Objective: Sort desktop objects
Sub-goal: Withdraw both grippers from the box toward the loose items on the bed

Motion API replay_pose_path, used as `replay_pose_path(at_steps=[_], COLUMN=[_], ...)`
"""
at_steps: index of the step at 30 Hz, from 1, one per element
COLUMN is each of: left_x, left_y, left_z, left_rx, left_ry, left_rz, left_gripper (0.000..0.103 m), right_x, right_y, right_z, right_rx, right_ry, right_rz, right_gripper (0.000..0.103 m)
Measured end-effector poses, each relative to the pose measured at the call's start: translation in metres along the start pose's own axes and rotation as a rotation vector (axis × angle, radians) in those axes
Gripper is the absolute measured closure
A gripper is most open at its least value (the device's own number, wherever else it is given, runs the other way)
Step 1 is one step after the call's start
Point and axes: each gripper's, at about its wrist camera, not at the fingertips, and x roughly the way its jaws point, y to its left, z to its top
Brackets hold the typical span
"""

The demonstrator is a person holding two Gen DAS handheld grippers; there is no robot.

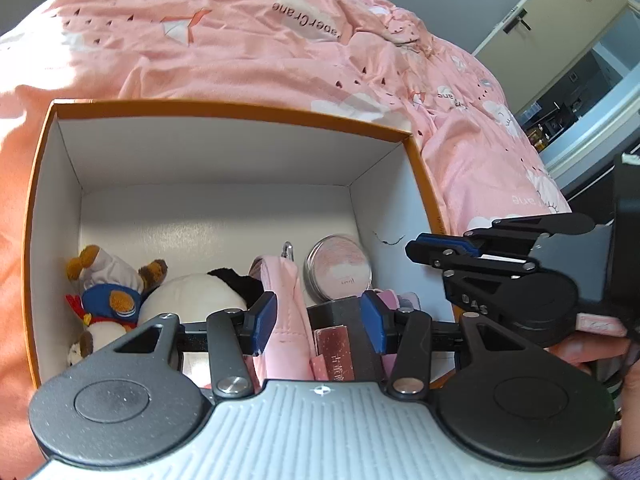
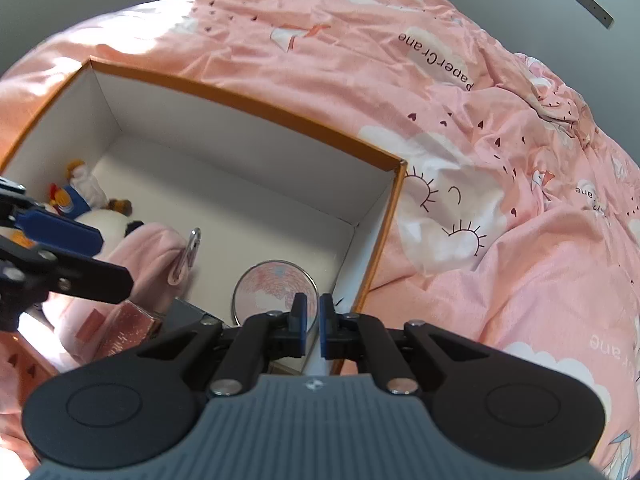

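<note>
An orange-rimmed cardboard box (image 1: 240,108) (image 2: 240,96) with white walls sits on a pink bedcover. Along its near side lie a bear plush in blue (image 1: 108,292) (image 2: 76,192), a panda plush (image 1: 192,292) (image 2: 104,220), a pink pouch (image 1: 286,300) (image 2: 148,248) with a metal clip, a round tin (image 1: 338,268) (image 2: 274,292), a dark grey case (image 1: 336,310) and a reddish packet (image 1: 334,348) (image 2: 128,328). My left gripper (image 1: 319,320) (image 2: 80,252) hovers half open over the pouch and case. My right gripper (image 2: 313,320) (image 1: 416,246) is shut and empty above the tin, by the box's right wall.
The rumpled pink bedcover (image 1: 280,40) (image 2: 500,200) surrounds the box and rises behind it. A cream door (image 1: 552,20) and a dark doorway lie at the far right. A hand (image 1: 592,352) holds the right gripper close beside my left one.
</note>
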Motion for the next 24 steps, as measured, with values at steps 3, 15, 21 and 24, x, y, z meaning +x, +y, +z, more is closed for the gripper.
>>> replay_pose_path(at_steps=[3, 15, 21, 24], left_x=[-0.006, -0.054, -0.069, -0.073], left_y=[-0.007, -0.045, -0.051, -0.051], left_z=[-0.004, -0.029, -0.044, -0.057], left_rx=[0.032, 0.247, 0.273, 0.295], left_ry=[-0.026, -0.227, -0.179, -0.144], left_rz=[-0.003, 0.055, 0.014, 0.006], left_gripper=[0.053, 0.053, 0.054, 0.054], right_x=[-0.012, -0.069, -0.093, -0.100], right_y=[0.000, 0.003, 0.009, 0.016], right_z=[-0.004, -0.043, -0.067, -0.082], right_rx=[0.013, 0.079, 0.132, 0.149], right_ry=[-0.037, -0.265, -0.323, -0.318], right_rz=[0.036, 0.104, 0.143, 0.179], right_gripper=[0.098, 0.096, 0.094, 0.094])
